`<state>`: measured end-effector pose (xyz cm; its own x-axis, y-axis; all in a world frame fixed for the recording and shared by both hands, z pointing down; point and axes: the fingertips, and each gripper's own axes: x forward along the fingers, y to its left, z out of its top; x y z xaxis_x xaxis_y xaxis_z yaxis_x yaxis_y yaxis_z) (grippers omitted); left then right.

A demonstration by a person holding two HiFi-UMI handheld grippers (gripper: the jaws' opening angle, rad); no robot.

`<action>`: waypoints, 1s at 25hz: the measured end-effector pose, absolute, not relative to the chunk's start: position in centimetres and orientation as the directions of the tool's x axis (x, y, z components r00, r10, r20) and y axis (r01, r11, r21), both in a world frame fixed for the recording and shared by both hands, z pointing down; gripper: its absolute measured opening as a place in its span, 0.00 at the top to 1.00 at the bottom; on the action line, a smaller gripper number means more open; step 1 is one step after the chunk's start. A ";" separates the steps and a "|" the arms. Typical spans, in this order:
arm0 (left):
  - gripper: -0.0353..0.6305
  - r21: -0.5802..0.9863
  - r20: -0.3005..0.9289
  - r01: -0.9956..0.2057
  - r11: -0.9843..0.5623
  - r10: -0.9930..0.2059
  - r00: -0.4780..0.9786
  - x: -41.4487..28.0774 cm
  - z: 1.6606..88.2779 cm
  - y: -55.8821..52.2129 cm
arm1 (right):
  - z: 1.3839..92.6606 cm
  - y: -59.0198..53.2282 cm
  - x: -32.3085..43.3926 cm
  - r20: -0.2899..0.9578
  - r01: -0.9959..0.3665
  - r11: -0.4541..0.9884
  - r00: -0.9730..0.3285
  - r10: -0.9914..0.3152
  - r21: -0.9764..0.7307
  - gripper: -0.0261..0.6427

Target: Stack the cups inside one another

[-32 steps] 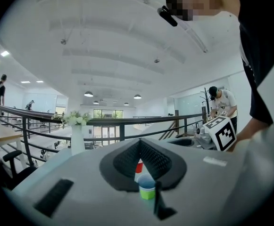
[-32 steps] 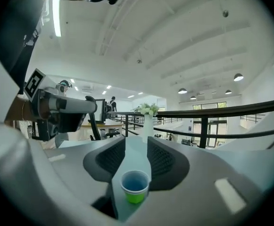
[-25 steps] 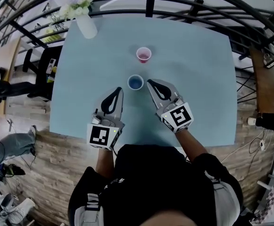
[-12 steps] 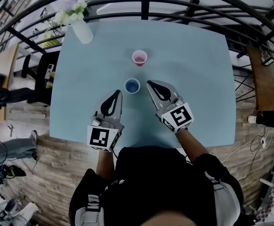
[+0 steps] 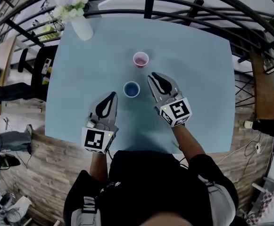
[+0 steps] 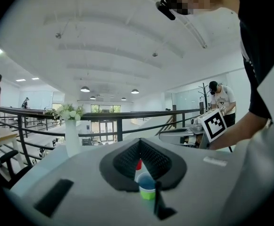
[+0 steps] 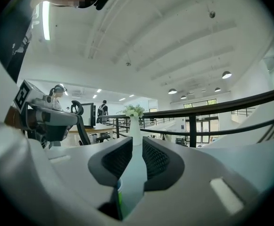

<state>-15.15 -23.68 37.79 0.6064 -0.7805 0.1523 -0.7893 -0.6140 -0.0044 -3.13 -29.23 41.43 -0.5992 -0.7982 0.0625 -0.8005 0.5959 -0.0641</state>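
- Two grippers reach out over the pale blue table (image 5: 198,79); the left gripper (image 5: 111,95) has its jaws pressed together on nothing.
- Jaws of the right gripper (image 5: 151,76) have just been opening and stand a narrow slit apart, nothing between them.
- Between the two tips stands the blue cup (image 5: 131,89), upright, nearer the right one.
- Beyond it, apart, stands the pink cup (image 5: 140,59).
- At the far left corner stands a vase of flowers (image 5: 81,26).
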 end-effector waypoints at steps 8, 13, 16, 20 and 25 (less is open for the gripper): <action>0.97 0.027 0.173 -0.793 -0.609 -0.778 0.604 -16.1 39.3 -26.0 | 44.6 -33.5 -3.7 0.111 -0.809 0.586 -0.587 -0.802 -0.046 0.78; 0.97 0.044 0.192 -0.800 -0.598 -0.781 0.595 -16.6 40.3 -27.1 | 46.7 -35.6 -4.0 0.151 -0.806 0.591 -0.588 -0.794 -0.033 0.70; 0.97 0.042 0.202 -0.803 -0.594 -0.783 0.589 -16.6 41.0 -27.4 | 48.2 -36.6 -3.9 0.179 -0.808 0.589 -0.585 -0.791 -0.036 0.66; 0.97 0.045 0.217 -0.809 -0.586 -0.785 0.580 -16.9 41.7 -27.4 | 50.1 -37.7 -3.9 0.209 -0.814 0.580 -0.574 -0.792 -0.037 0.57; 0.97 0.045 0.237 -0.821 -0.570 -0.792 0.563 -17.7 42.3 -27.2 | 52.0 -38.9 -4.2 0.240 -0.809 0.588 -0.574 -0.783 -0.016 0.52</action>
<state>-17.66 -27.18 42.31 0.5626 -0.7920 0.2372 -0.8207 -0.5695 0.0451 -4.24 -38.94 51.98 -0.5737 -0.7830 0.2402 -0.8089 0.5877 -0.0164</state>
